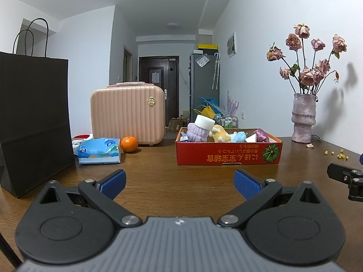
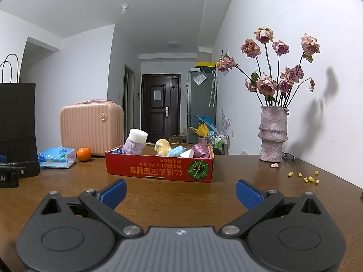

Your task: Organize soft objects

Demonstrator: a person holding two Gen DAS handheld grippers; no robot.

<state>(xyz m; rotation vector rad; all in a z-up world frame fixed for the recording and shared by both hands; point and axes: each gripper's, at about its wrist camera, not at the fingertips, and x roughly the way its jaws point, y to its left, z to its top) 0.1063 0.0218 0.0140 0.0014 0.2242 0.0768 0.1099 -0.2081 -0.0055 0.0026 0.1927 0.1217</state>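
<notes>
I see both grippers spread wide, empty, low over the brown wooden table (image 1: 158, 176): left gripper (image 1: 180, 182), right gripper (image 2: 181, 191). Soft toys sit inside the shallow red cardboard box (image 2: 158, 168) ahead: purple knitted plush (image 2: 132, 147), yellow fluffy plush (image 2: 163, 146), light-blue plush (image 2: 177, 151)

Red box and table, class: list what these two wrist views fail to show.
- Red box floor, both views: its front wall hides the toys' lower parts.
- Black paper bag contents: opaque sides.
- Yellow bits on the table: too small to identify.
- Right gripper in left view: cut by the edge.
</notes>
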